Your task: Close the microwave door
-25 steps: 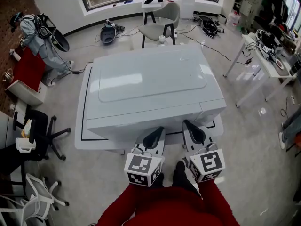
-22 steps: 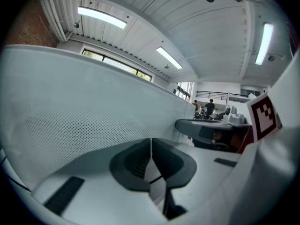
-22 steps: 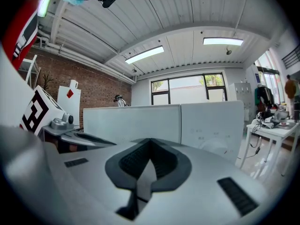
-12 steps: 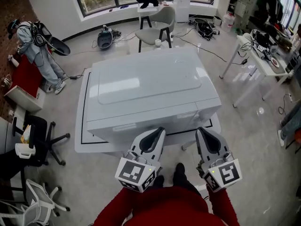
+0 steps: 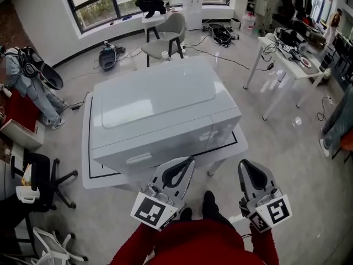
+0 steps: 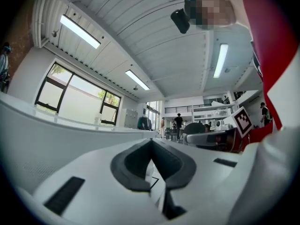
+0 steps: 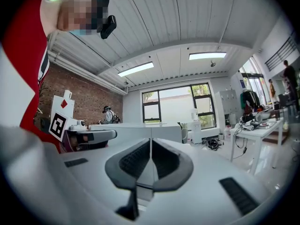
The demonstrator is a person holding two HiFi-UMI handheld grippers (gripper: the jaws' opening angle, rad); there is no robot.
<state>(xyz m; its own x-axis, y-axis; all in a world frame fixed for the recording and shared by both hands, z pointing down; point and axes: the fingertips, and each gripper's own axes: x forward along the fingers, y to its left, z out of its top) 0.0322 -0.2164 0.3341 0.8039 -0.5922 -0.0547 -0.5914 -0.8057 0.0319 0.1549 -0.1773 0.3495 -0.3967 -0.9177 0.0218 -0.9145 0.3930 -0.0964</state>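
The left gripper [image 5: 186, 162] hovers in front of the microwave [image 5: 157, 101] without touching it. Its fingers [image 6: 130, 165] are pressed together with nothing between them. The microwave sits in the middle of the white desk [image 5: 87, 156], and its door [image 5: 165, 143] faces the person. From above the door looks flush with the body, with no panel swung outward. The closing step therefore seems finished, or at most short of a last push.

The right gripper [image 5: 244, 164] is also held clear of the microwave, out past its front right corner. Its fingers [image 7: 133, 161] are likewise shut and empty. If the door is not latched, the next move would be a flat push on its front with closed fingers. Nothing stands between either gripper and the door.

Around the desk, a black office chair [image 5: 41, 167] stands at the left and a grey chair [image 5: 165, 33] behind the microwave. Cables [image 5: 223, 35] lie on the floor. A white table [image 5: 287, 57] stands at the right, well apart.
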